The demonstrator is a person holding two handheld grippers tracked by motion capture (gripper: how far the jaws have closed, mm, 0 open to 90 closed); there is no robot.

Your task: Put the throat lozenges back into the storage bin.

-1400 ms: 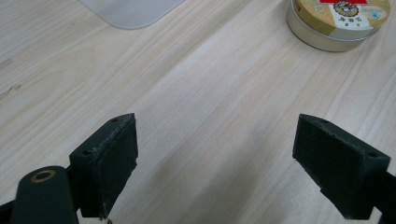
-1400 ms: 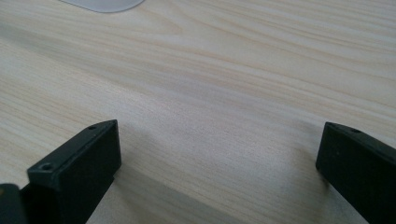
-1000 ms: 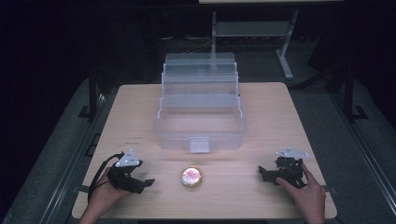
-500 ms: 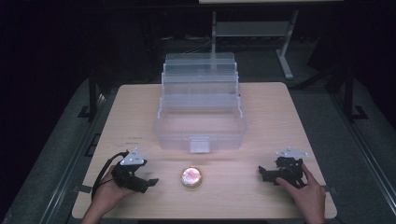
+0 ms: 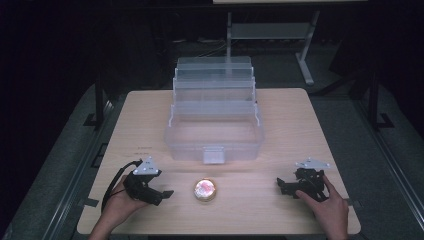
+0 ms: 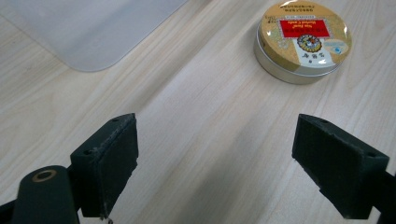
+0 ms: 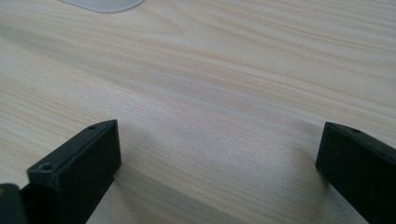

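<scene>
A small round tin (image 5: 205,190) with a gold and red label lies flat near the table's front edge; in the left gripper view the round tin (image 6: 302,43) sits ahead and to the right of the jaws. My left gripper (image 5: 167,193) rests on the table just left of it, open, jaws (image 6: 219,163) wide apart over bare wood. My right gripper (image 5: 281,185) lies at the front right, open too (image 7: 215,172), nothing between its jaws. A clear plastic tiered box (image 5: 214,120) stands open at the table's middle.
The box's front latch (image 5: 213,155) faces the tin. A corner of the clear box (image 6: 88,28) shows at the top left of the left gripper view. A metal stand (image 5: 300,40) is on the dark floor behind the table.
My left gripper has slid a little to the right, toward the tin. The right gripper and the tin have stayed put.
</scene>
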